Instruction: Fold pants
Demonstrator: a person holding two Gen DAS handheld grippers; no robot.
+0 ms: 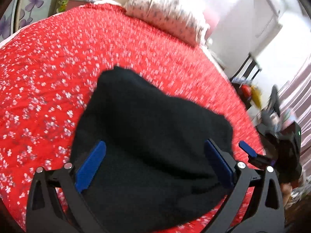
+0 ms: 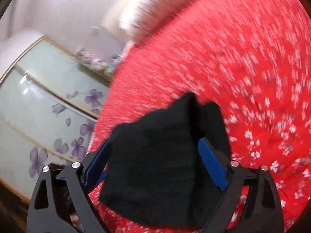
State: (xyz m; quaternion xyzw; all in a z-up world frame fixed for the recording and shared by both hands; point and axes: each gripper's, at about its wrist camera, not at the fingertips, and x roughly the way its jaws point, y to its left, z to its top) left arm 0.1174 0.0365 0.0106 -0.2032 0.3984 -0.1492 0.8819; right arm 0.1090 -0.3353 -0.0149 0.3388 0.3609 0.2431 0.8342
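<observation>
both the left tool [image 1: 153, 163] and right tool [image 2: 155, 161] gape wide over the black pants [image 1: 147, 136], gripping nothing. the bundle on the red bedspread [image 1: 48, 68] looks loose and could spring open.

Both fisheye views were bright with daylight. In the left wrist view the white wall [image 1: 243, 15] beyond the red bedspread [image 1: 58, 77] was blown out to near pure white, with detail lost. The bedspread's white flower print smeared into short streaks, worst toward the pillow [image 1: 165, 17] at its far end. The black pants [image 1: 147, 136] read as a flat dark mass with almost no visible folds. The right wrist view was blurred more heavily: the bedspread's [image 2: 233, 58] print ran in long radial streaks, and the wardrobe door [image 2: 38, 97] beside it carried pale glare. Straight lines bowed near the dark circular rims.
</observation>
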